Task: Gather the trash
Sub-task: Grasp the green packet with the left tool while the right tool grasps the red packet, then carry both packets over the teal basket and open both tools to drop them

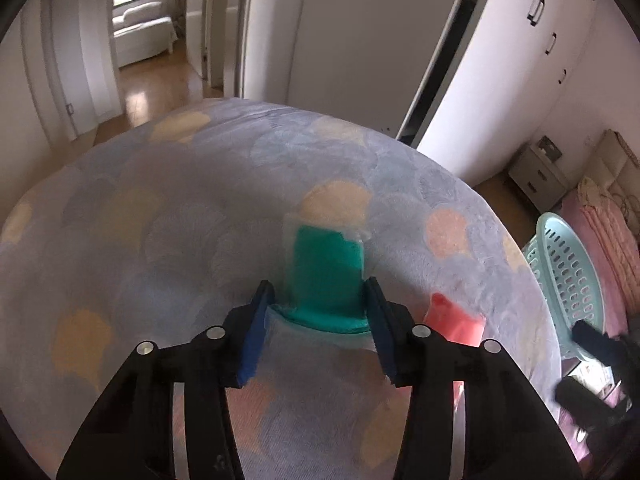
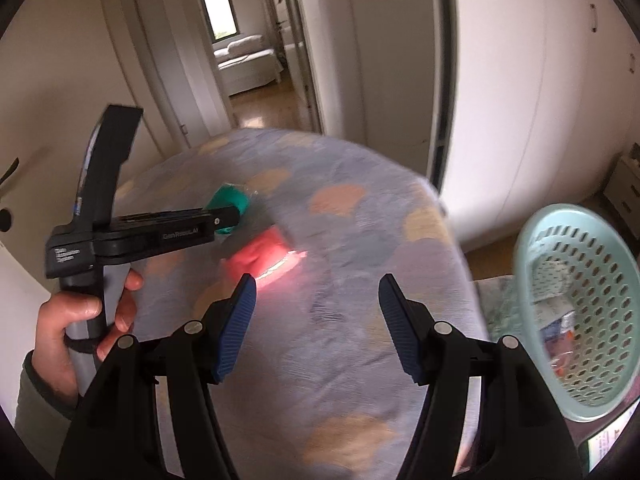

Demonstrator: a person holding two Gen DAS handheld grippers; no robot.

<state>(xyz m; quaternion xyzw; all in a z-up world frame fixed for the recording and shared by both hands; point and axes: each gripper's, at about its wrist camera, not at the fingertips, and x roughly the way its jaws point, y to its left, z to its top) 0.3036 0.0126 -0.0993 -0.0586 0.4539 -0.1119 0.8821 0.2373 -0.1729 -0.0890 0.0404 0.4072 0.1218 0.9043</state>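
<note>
Green plastic-wrapped packet (image 1: 326, 276) pinched in left gripper (image 1: 320, 304) at frame centre, on patterned bedspread (image 1: 160, 208). Right gripper (image 2: 316, 312) spread, empty, near red packet (image 2: 262, 258). Pale-green perforated basket (image 2: 576, 320), lower right, already holding some wrappers; both packets left to bin.

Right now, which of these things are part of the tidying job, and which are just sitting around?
Part of the job:
green plastic bottle, clamped in the left gripper
red plastic bottle
open right gripper
pale green perforated basket

Just there:
patterned bedspread
white wardrobe
pink bedding

patterned bed (image 1: 160, 208), green cup (image 1: 326, 272), red cup (image 2: 262, 258)
</note>
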